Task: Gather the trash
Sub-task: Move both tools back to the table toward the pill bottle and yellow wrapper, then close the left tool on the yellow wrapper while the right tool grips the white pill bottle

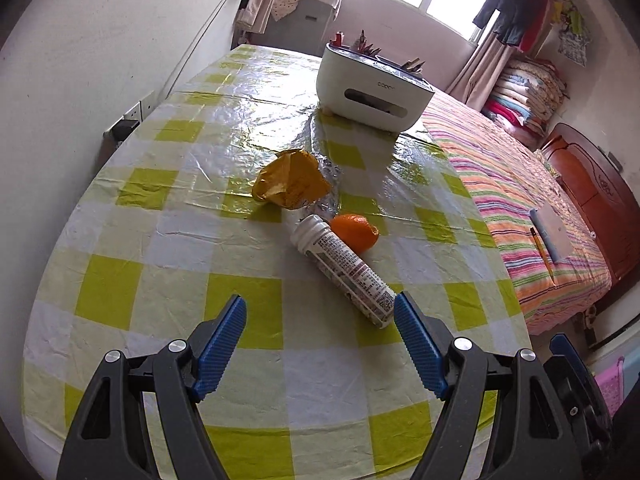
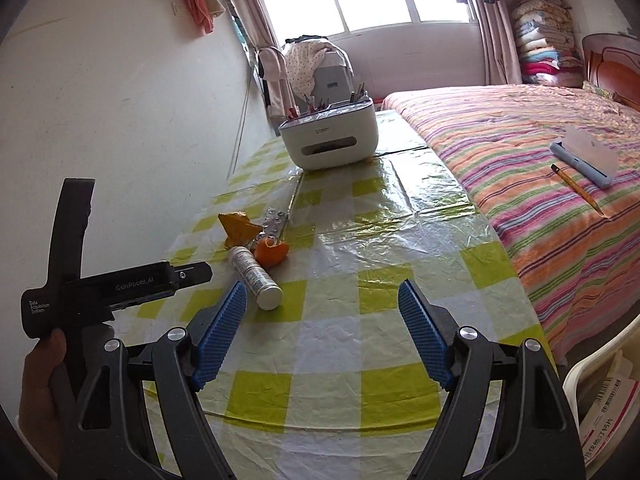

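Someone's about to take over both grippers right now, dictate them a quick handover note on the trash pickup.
Left hand-held gripper: open, empty, nearest the white tube's base.
Right hand-held gripper: open, empty, over bare tablecloth.
Trash sits clustered mid-table: yellow wrapper, foil blister pack, orange peel touching the tube.
Done: nothing picked up yet.
Left: all four pieces. A bin edge shows at lower right in the right wrist view, probably the drop spot.

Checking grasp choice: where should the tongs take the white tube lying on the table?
Grip the white tube across its mid-body, from above, pads on its long sides. It lies flat with the orange peel against its capped end, so stay clear of that end.
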Tool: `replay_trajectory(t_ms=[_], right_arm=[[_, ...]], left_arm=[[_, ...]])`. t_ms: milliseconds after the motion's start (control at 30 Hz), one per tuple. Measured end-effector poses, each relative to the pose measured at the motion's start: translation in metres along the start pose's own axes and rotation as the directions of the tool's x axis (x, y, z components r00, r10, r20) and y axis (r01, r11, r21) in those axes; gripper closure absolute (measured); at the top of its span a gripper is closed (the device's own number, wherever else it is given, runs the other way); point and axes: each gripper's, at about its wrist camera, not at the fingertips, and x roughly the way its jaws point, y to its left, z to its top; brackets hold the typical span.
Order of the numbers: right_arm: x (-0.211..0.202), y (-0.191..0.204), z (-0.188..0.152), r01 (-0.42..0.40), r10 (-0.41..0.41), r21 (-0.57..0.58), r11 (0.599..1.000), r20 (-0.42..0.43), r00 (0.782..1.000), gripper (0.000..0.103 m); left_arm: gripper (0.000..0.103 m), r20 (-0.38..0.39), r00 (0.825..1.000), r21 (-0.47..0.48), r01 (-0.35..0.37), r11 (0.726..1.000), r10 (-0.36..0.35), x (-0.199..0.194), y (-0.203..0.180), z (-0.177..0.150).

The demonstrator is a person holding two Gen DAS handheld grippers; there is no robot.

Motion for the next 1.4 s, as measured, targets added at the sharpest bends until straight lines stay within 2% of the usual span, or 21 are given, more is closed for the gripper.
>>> replay_trajectory(t_ms=[233,433,633,833,1167,1267,1400], right_arm=[[0.035,0.018,0.002,-0.074,0.063,-0.109,0.991,-0.099,0.993,0.026],[0.060,0.032,0.008,-0.136,0.105,-0.180,0.974,-0.172,0.979,0.026],[0.081,0.051,0.014,-0.158,0.104,-0.263,0.952,-0.205,0.973,0.026],[0.107,0.056,0.019,-0.187,0.117,-0.273,0.944,-0.253,0.960,0.026],[0.143,0.065,0.022,-0.205,0.107,-0.305,0.930,-0.310,0.945,0.028],[0.154,0.065,0.022,-0.210,0.103,-0.305,0.929,-0.334,0.937,0.037],[0.162,0.065,0.017,-0.227,0.108,-0.299,0.927,-0.368,0.924,0.048]], left_arm=[[0.029,0.004,1.000,-0.025,-0.014,1.000,0.014,0.016,0.021,0.017],[0.029,-0.012,1.000,-0.072,0.006,0.997,-0.007,0.033,0.035,0.036],[0.029,-0.010,1.000,-0.089,0.005,0.996,-0.006,0.044,0.037,0.052],[0.029,-0.016,1.000,-0.112,0.021,0.993,-0.023,0.057,0.035,0.067],[0.029,-0.041,0.999,-0.112,0.007,0.994,-0.012,0.083,0.030,0.082],[0.029,-0.045,0.999,-0.104,-0.022,0.994,0.017,0.090,0.031,0.085],[0.032,-0.057,0.998,-0.101,-0.011,0.995,0.006,0.099,0.033,0.086]])
